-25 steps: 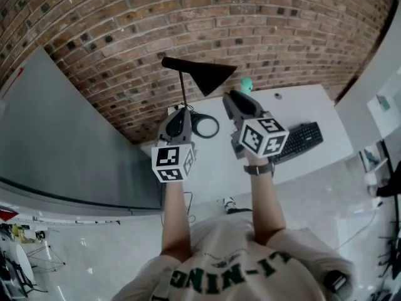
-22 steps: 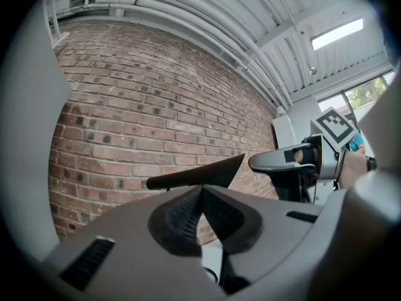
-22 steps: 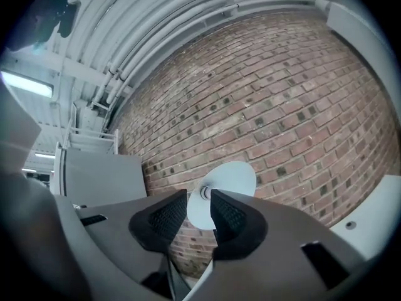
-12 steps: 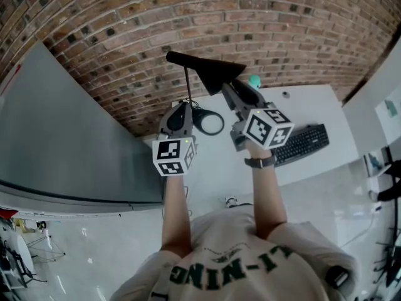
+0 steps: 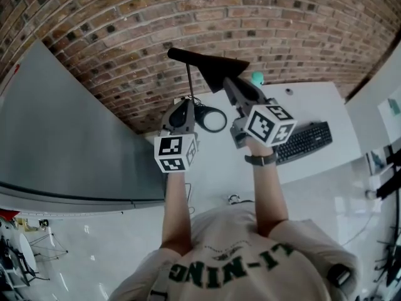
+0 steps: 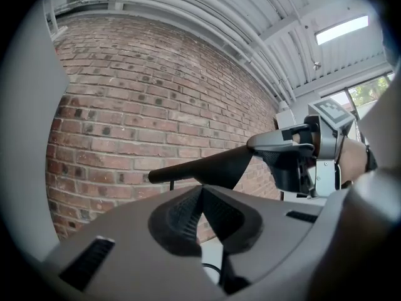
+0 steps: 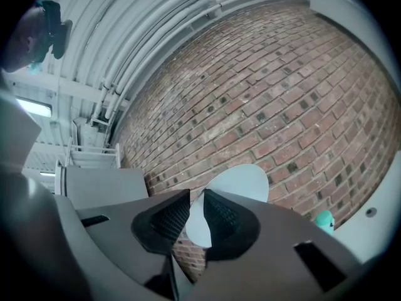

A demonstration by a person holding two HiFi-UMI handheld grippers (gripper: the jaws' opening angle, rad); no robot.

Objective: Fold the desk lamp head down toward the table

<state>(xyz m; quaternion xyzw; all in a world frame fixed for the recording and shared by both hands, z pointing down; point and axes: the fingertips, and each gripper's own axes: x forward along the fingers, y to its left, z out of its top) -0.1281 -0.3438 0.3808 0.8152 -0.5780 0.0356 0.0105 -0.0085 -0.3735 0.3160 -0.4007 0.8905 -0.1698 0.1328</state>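
Upper centre of head view: black cone-shaped lamp head (image 5: 216, 73) on a thin black upright stem (image 5: 190, 83), high above the white table (image 5: 313, 102) and in front of the red brick wall (image 5: 250, 17); round black lamp base (image 5: 212, 130) just below, near frame centre.
Lamp head attitude: raised, roughly level, wide end toward frame right; not yet folded down.
Right gripper (image 5: 229, 83): right of centre, tips at the wide end of lamp head. Jaws closing, with the pale inner face of the rim between them in the right gripper view; pads apparently meeting it on both sides.
Left gripper (image 5: 186, 103): left of centre, tips near the foot of the stem, just beside the lamp base. Jaws brought together, nothing visible between them. Stem visible left of the tips in the left gripper view, so judged not gripped; contact with stem or base not determinable.
Other items: black keyboard (image 5: 304, 142) at right of frame and small teal object (image 5: 257, 78) above it, both well apart from the lamp base.
Step in hand: taking hold of lamp head ahead of the fold; task judged at an early stage.
Next move: confirm a firm pinch on the rim, then swing right gripper downward in an arc about the joint presumed at the stem top, lowering lamp head toward the table. Brace stem or lamp base with left gripper.
Risk: thin rim liable to slip from the pads; unbraced lamp base liable to tip or slide.
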